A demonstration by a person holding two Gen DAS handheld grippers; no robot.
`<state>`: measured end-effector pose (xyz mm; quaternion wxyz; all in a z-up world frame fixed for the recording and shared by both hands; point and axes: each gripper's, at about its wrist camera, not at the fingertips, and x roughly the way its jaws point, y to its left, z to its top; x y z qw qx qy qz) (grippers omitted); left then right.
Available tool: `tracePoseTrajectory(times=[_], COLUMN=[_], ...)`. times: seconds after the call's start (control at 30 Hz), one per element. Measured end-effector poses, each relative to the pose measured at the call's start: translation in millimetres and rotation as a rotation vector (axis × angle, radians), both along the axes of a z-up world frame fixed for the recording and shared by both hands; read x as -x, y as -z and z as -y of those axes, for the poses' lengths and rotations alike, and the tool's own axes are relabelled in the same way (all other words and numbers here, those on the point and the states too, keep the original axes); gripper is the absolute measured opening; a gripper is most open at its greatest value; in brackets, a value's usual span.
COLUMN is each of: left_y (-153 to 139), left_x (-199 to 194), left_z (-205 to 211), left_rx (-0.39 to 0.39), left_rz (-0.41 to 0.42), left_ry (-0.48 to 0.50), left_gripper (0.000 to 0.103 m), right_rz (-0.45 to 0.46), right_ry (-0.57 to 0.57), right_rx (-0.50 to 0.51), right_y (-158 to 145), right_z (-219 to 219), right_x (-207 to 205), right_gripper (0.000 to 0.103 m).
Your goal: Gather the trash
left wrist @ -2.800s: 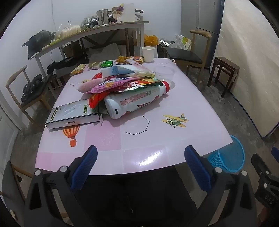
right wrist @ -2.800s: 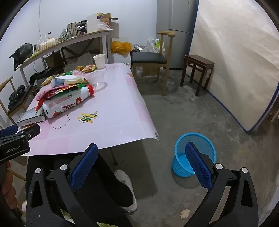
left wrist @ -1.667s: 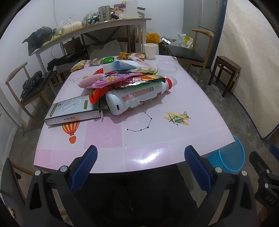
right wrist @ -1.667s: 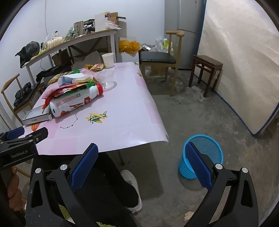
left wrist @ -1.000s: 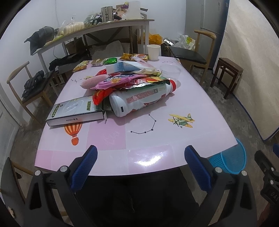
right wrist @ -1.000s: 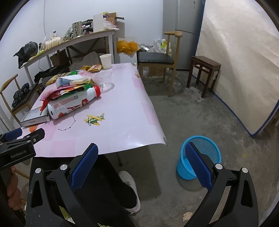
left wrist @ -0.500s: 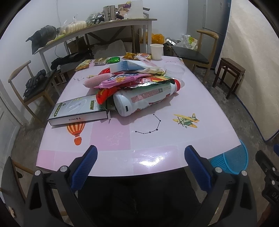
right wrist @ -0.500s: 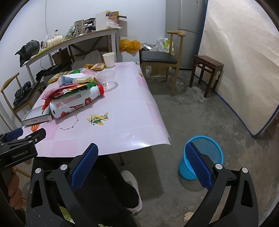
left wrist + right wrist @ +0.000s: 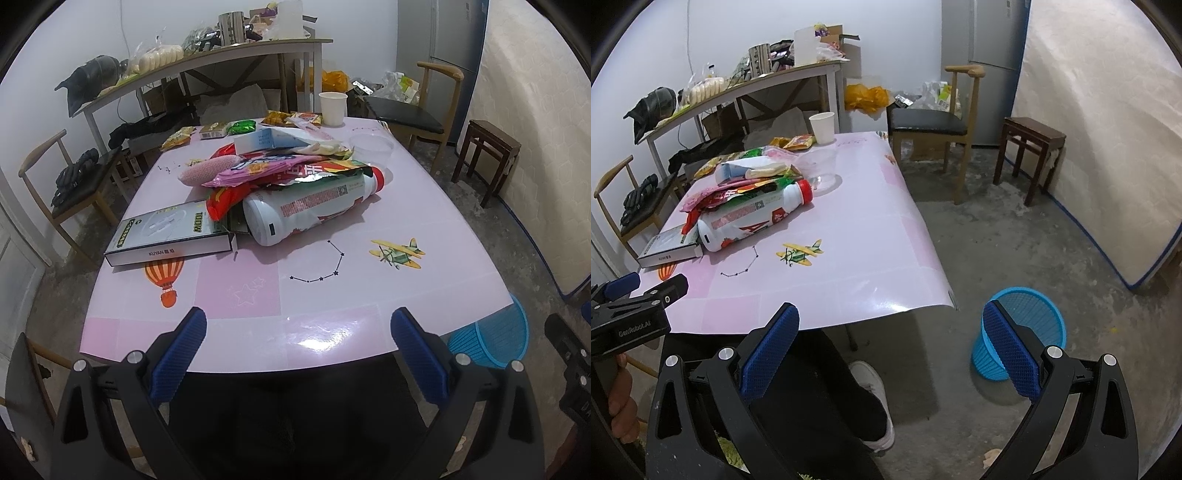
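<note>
We find both hand-held grippers, left (image 9: 297,338) and right (image 9: 890,338), spread empty, the trash pile (image 9: 288,177) lying well ahead on the bench (image 9: 424,206)

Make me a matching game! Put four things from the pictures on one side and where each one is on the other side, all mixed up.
Things:
1. white bottle with a red cap
2. paper cup
3. blue basket
4. flat box

Places:
A. on the floor, beside the table
B. standing upright at the table's far edge
C. lying on its side under a heap of snack wrappers
D. lying flat on the table above a balloon picture

Pairs: 1-C, 2-B, 3-A, 4-D
</note>
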<state>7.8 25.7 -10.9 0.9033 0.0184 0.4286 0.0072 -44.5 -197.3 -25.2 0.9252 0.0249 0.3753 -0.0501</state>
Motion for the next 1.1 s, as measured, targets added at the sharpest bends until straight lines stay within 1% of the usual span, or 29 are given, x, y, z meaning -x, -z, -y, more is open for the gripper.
tracePoseTrajectory(times=[0.13, 0.37, 0.47, 0.57, 0.67, 0.73, 0.83, 0.9, 0.93, 0.97, 1.0, 1.07, 1.1], left_y=[-1.6, -9.5, -16.3, -28.4, -41.9, -50.2, -55.4, -54.6, -49.9, -45.3, -41.2, -33.9, -33.3], left_x=[-0.3, -6.8, -13.3, -23.3, -37.3, -47.7, -64.8, -73.3, -81.0, -85.1, -86.8, -90.8, -91.7], left_z=[-0.2, -9.9, -23.3, -39.5, -61.4, -73.4, -85.4, -90.5, -94.6, -97.3, -98.7, -102.4, -102.7], left_rx=[-0.007, 0.017, 0.005, 0.005, 0.046, 0.059, 0.110, 0.150, 0.196, 0.240, 0.267, 0.303, 0.302], left_rz=[0.004, 0.024, 0.047, 0.081, 0.095, 0.105, 0.086, 0.060, 0.026, 0.007, -0.001, 0.005, 0.021], left_ry=[0.004, 0.038, 0.048, 0.027, 0.032, 0.035, 0.058, 0.066, 0.067, 0.065, 0.059, 0.024, 0.013], left_gripper=[0.098, 0.098, 0.098, 0.098, 0.098, 0.098, 0.098, 0.098, 0.098, 0.098, 0.098, 0.098, 0.098], right_rz=[0.005, 0.042, 0.079, 0.109, 0.140, 0.159, 0.168, 0.165, 0.164, 0.157, 0.145, 0.130, 0.119], right_ry=[0.000, -0.017, -0.028, -0.048, -0.077, -0.090, -0.115, -0.130, -0.135, -0.142, -0.152, -0.173, -0.182], right_rx=[-0.007, -0.025, -0.038, -0.071, -0.102, -0.124, -0.170, -0.198, -0.207, -0.219, -0.235, -0.268, -0.285], right_y=[-1.1, -12.0, -20.0, -26.4, -33.5, -39.2, -45.3, -46.1, -45.0, -43.3, -41.4, -38.3, -36.8], right_z=[2.5, 4.8, 3.6, 4.0, 2.9, 4.4, 6.8, 7.9, 8.5, 9.1, 9.6, 11.4, 10.3], right_x=[-0.4, -13.8, -24.5, -37.7, -53.3, -64.5, -84.2, -100.1, -104.1, -110.8, -120.7, -131.2, -138.6], right_gripper=[0.095, 0.095, 0.095, 0.095, 0.095, 0.095, 0.095, 0.095, 0.095, 0.095, 0.095, 0.095, 0.095])
